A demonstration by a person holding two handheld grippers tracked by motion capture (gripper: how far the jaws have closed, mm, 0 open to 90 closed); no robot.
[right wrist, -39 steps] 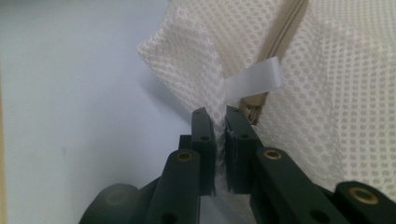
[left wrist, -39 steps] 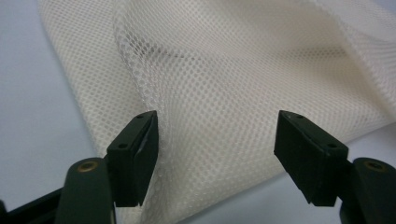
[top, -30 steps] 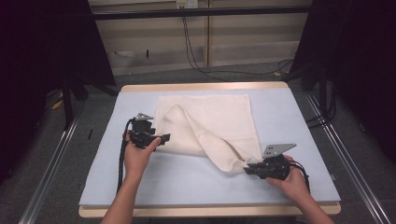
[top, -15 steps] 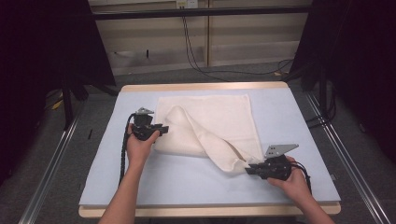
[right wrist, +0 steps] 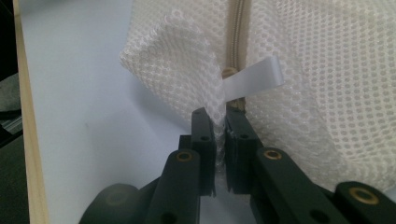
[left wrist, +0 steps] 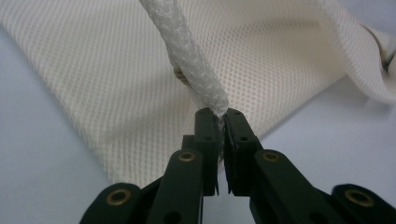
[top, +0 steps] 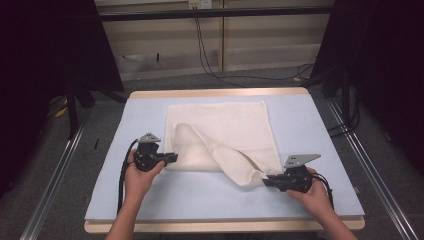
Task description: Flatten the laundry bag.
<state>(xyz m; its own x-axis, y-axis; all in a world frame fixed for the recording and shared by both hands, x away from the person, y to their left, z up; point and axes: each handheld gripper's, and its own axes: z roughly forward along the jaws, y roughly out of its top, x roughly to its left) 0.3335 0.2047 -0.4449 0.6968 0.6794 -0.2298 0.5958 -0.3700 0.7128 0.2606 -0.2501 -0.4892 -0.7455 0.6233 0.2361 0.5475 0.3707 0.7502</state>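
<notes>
Left tool (top: 172,158) clamped on cord (left wrist: 196,60), shifted toward worktop (top: 320,130) rear since last second. Right tool (top: 267,182) clamped on mesh bag (top: 225,130) corner, unmoved. Bag being stretched.

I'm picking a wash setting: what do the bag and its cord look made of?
The bag looks like cream synthetic mesh, matte: fine regular holes throughout. The cord, pinched by the left gripper, seems braided white rope, probably nylon or polyester; exact fibre unclear.
</notes>
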